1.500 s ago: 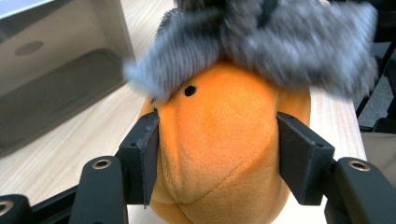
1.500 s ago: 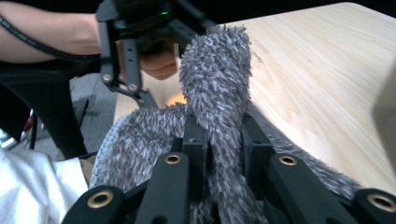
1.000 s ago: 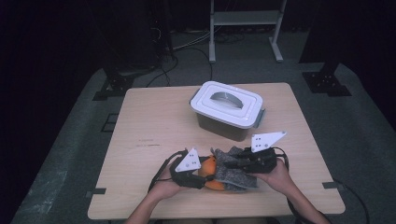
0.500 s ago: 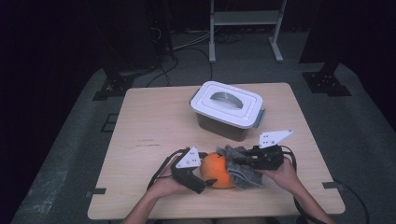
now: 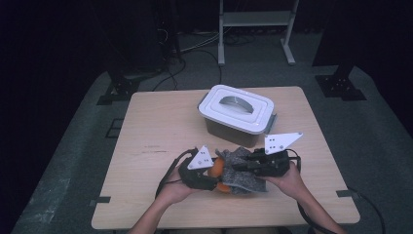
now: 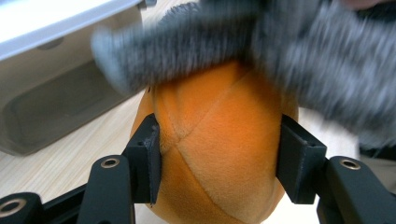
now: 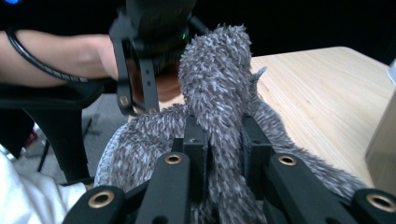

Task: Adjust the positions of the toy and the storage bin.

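No label, brand or writing can be read on anything in front of you. Your left gripper [image 6: 219, 163] is clamped on the orange plush ball [image 6: 215, 149]: both pads press into its sides, and its jaws have just been closing onto it. Your right gripper [image 7: 223, 140] is clenched on a fold of the grey fuzzy cloth [image 7: 215, 88], which stands up between its pads.

From above, the ball [image 5: 219, 168] sits near your edge of the table [image 5: 151, 126], between the two grippers, with the cloth [image 5: 241, 170] draped over its right side and top. Your left gripper [image 5: 207, 175] comes at it from the left, your right gripper [image 5: 243, 165] from the right.

Just behind the cloth stands a lidded plastic box [image 5: 237, 114] with a white lid and a grey handle; in the left gripper view its wall [image 6: 51, 98] is close beside the ball. The cloth hides much of the ball. Beyond the table, a metal stand [image 5: 255, 29] and cables [image 5: 195, 53] lie on the dark floor.
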Tool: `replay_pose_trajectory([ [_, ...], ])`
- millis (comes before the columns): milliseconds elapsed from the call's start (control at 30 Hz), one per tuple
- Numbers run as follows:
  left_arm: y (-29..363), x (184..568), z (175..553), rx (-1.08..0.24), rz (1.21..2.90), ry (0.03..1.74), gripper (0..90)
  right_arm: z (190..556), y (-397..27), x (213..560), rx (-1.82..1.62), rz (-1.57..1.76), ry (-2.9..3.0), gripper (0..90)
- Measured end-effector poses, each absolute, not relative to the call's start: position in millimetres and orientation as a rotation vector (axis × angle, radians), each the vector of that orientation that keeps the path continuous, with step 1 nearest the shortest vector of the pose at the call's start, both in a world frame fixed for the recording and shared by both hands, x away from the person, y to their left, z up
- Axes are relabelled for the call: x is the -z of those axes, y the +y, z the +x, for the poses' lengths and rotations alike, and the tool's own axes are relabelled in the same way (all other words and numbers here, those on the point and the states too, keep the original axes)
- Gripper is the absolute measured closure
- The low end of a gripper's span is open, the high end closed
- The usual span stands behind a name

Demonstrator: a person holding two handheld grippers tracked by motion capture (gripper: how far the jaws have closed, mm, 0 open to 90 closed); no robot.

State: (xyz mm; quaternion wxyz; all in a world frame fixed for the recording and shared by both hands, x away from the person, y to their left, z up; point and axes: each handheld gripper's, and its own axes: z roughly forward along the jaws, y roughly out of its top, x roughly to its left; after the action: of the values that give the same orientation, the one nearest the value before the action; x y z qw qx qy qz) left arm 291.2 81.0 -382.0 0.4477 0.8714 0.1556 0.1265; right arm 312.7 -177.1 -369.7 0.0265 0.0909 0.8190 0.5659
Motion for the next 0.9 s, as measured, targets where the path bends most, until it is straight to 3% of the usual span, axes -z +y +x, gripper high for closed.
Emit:
replay_pose_trajectory([
  [200,85.0,400.7,294.1,-0.276,2.158,0.391,35.6,319.3,-181.9,394.6,-1.656,0.366,2.58,75.9],
  [433,89.2,409.6,306.9,-0.241,2.085,0.36,8.5,324.1,-197.7,407.0,-1.686,0.431,2.568,75.7],
  [533,89.0,416.6,313.9,-0.185,2.05,0.357,7.1,326.6,-204.7,408.9,-1.689,0.448,2.564,75.6],
  [600,86.7,419.3,315.7,-0.174,2.039,0.347,7.5,327.8,-207.1,410.4,-1.693,0.467,2.56,75.5],
  [733,82.6,412.4,310.7,-0.267,2.07,0.359,33.3,330.0,-208.4,407.7,-1.682,0.499,2.549,75.8],
  [900,71.9,398.1,302.9,-0.33,2.112,0.411,40.8,327.9,-201.9,385.8,-1.787,0.449,2.489,76.1],
])
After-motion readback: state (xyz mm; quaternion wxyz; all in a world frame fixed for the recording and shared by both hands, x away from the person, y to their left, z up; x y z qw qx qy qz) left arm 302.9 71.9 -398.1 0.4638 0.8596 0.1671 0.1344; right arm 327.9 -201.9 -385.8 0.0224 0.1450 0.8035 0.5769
